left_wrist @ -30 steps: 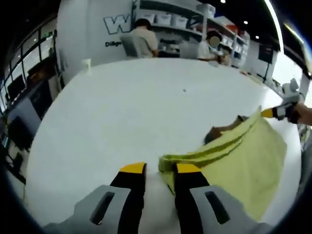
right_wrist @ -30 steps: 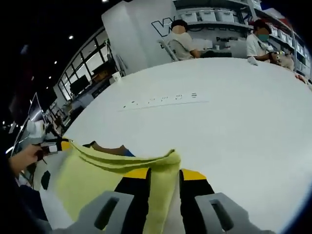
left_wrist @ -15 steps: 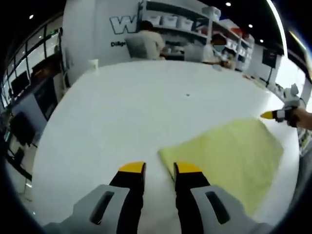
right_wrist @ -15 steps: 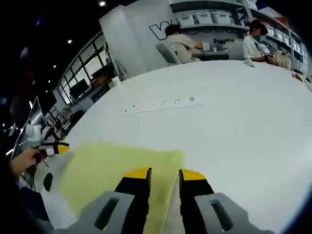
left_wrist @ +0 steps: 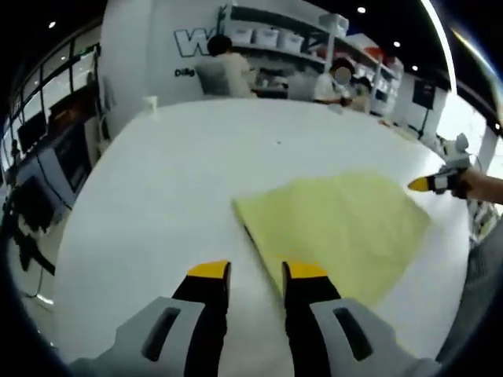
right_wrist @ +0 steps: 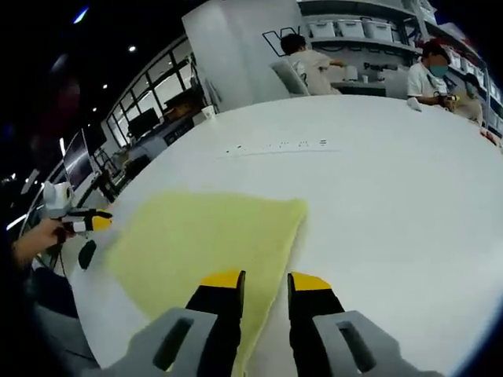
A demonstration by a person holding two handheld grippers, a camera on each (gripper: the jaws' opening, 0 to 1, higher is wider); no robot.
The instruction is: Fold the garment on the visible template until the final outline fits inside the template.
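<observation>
Garment [left_wrist: 338,228] lies flat on table [left_wrist: 157,188], both tools released.

Left gripper view: low over the bench [left_wrist: 157,181], close, facing the shelves [left_wrist: 283,35].
Right gripper view: same height, facing the same far wall.
Shared: yellow garment [left_wrist: 338,224] [right_wrist: 208,236], seated people.

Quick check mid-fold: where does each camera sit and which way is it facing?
Left gripper view: rides the left gripper, faces across the white table at the yellow garment; right gripper at far right.
Right gripper view: rides the right gripper, same garment; left gripper and a hand at left.
Shared: garment, table.
</observation>
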